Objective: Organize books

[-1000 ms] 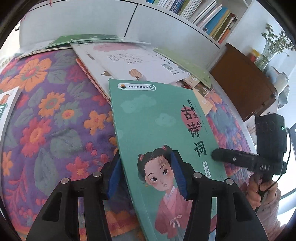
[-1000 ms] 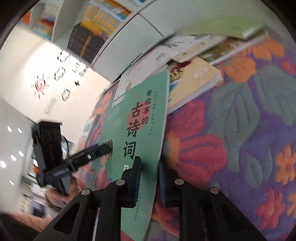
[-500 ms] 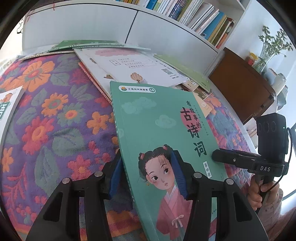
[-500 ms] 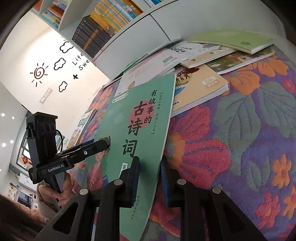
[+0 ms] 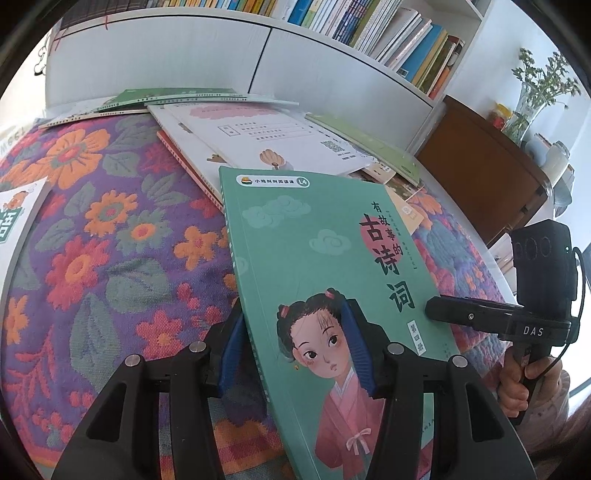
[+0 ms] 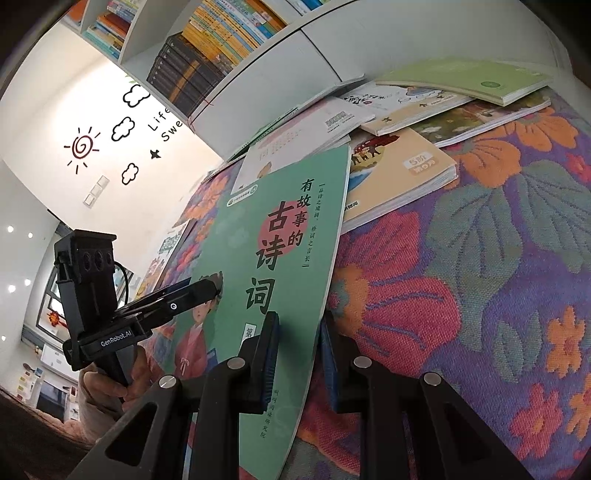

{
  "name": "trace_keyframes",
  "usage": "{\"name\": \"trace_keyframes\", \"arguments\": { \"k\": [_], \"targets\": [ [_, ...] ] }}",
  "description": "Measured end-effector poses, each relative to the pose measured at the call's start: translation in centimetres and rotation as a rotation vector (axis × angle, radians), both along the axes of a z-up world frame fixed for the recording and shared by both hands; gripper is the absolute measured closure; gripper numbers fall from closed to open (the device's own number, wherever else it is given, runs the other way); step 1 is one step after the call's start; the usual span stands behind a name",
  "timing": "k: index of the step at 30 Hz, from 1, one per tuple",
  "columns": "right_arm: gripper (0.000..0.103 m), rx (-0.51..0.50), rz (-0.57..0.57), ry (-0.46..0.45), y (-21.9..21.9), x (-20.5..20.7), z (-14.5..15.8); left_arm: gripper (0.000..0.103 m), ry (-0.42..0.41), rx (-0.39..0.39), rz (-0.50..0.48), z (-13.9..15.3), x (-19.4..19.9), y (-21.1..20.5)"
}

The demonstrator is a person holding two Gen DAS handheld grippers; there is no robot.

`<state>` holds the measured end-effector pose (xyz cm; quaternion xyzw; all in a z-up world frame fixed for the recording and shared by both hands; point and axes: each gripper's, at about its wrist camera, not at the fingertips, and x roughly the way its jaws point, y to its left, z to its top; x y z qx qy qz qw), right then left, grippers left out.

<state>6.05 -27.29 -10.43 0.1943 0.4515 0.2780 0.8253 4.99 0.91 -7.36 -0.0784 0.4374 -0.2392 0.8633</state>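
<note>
Floral cloth [image 5: 96, 266] under bookshelves [image 5: 369, 33]; both grippers [image 5: 295, 347] [image 6: 299, 354] clamp the green book [image 5: 314, 251].

A green book [image 6: 284, 236] held at two edges over a flowered cloth [image 6: 480, 266].

The right claw [image 6: 297, 354] reaches in from the bottom, its blue-padded jaws closed on the book's near right edge, one pad above the cover and one beneath. The cover shows large Chinese characters over a pink circle and a drawn child in a red robe. At the left, the left claw [image 6: 216, 286], held in a hand [image 6: 110, 387], meets the book's other edge. Beyond the book, several thin books [image 6: 402, 166] lie overlapping at the far side of the cloth. Behind them stands a white bookshelf [image 6: 207, 48] filled with upright books.
</note>
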Motion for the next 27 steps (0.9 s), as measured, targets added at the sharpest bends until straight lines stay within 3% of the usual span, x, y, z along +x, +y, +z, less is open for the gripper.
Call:
{"name": "trace_keyframes", "arguments": {
  "k": [23,27],
  "targets": [
    [0.084,-0.008,-0.021,-0.017,0.08,-0.63,0.16,0.052,-0.026,0.035,0.01,-0.15,0.07,-0.35],
    [0.083,0.035,-0.049,0.01,-0.31,-0.65,-0.02,0.052,-0.029,0.047,0.012,-0.08,0.03,-0.5]
  ]
}}
